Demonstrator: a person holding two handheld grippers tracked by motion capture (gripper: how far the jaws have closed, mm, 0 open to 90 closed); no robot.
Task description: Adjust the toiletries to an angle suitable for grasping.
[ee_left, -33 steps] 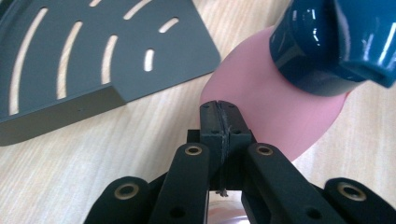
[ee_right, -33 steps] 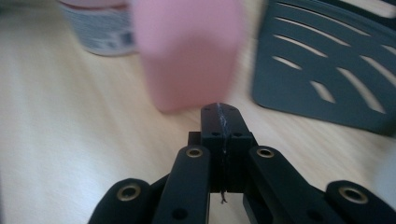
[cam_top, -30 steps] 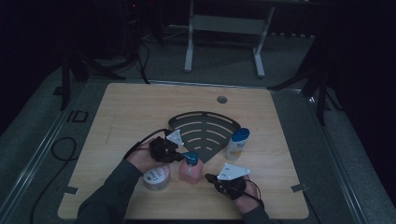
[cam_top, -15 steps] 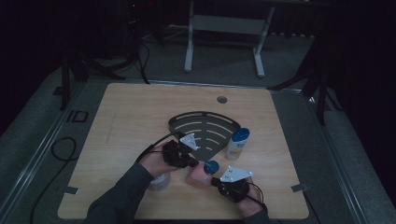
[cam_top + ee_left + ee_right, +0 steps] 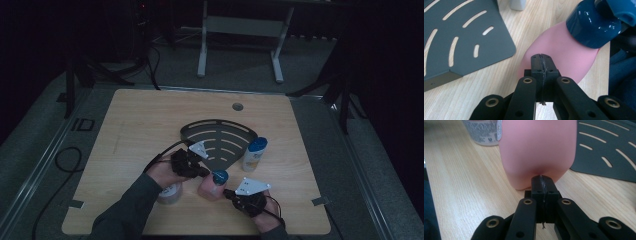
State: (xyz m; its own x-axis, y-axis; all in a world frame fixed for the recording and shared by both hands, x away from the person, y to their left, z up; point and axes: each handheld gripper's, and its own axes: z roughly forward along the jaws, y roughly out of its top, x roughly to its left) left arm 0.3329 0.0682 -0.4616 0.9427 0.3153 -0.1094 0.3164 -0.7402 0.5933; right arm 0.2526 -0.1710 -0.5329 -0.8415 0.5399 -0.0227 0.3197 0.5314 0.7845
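The pink bottle [image 5: 210,188] with its blue cap [image 5: 220,175] stood on the table [image 5: 140,125], between the two grippers. The left gripper [image 5: 204,173] was up by the cap, and its tips came right next to the cap. In the left gripper view the jaws were shut tight with nothing in them, and the pink bottle [image 5: 564,60] lay just past the tips, leaning, with the blue cap [image 5: 594,27] up and to the right. I could not tell if the tips touched it.

The right gripper [image 5: 227,192] sat low on the other side, with its tips at the bottle's bottom part. In the right gripper view its jaws were also shut with nothing in them, and the pink bottle [image 5: 537,152] stood just past the tips, very near.

A dark rack [image 5: 220,142] with slots lay flat on the table just behind the bottle. A white bottle [image 5: 253,156] with a blue top stood by the rack's right edge. A tub [image 5: 169,193] sat under the left hand [image 5: 162,172], just left of the pink bottle. The tub [image 5: 482,131] had small print on it.
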